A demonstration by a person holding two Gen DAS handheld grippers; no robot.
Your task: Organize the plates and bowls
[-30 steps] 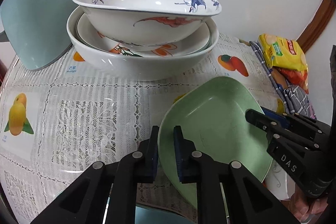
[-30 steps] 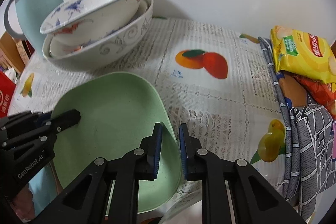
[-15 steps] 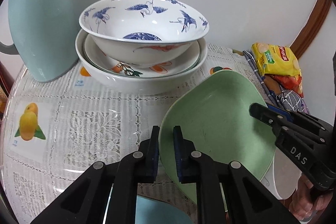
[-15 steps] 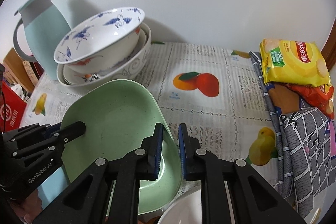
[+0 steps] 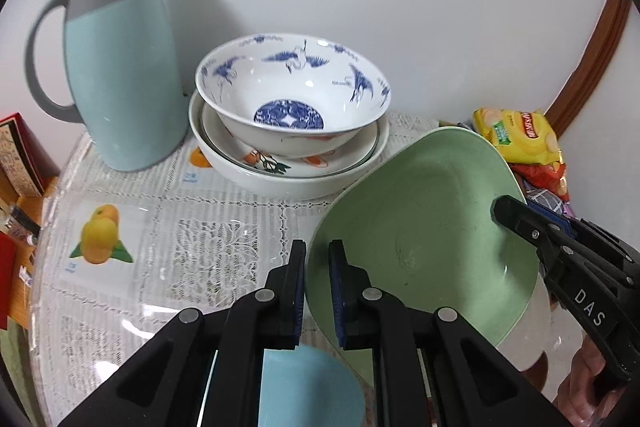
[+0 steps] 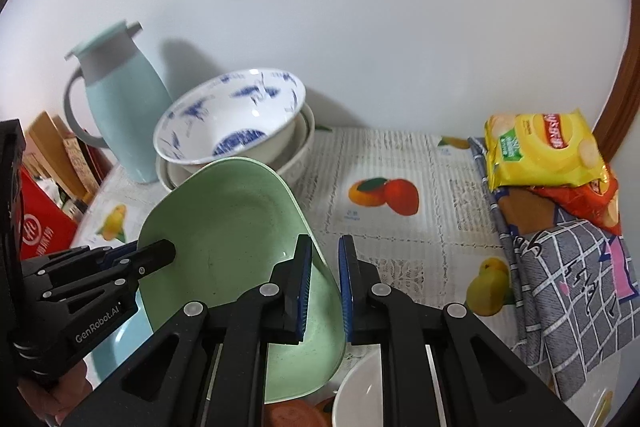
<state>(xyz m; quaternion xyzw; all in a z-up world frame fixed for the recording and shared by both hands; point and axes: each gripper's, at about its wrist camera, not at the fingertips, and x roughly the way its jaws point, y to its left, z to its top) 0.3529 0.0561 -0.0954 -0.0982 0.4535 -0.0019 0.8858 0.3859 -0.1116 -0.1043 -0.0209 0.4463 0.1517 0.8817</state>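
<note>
A pale green plate (image 5: 420,239) (image 6: 236,227) is held in the air between both grippers, tilted. My left gripper (image 5: 318,257) is shut on its left rim. My right gripper (image 6: 325,253) is shut on its right rim. Behind it, a blue-and-white crane bowl (image 5: 294,91) (image 6: 232,115) sits stacked in a fruit-pattern plate (image 5: 260,157) and a wide white bowl (image 5: 288,183). A light blue dish (image 5: 308,387) and a white bowl (image 6: 360,391) lie below the green plate.
A light blue jug (image 5: 116,67) (image 6: 116,107) stands left of the stack, near the wall. Yellow and red snack bags (image 6: 540,151) and a checked cloth (image 6: 568,287) lie at the right. A red box (image 6: 36,223) sits at the left table edge.
Both grippers have lifted the green plate up and back from the table. The bowl stack and jug now look farther away and lower.
</note>
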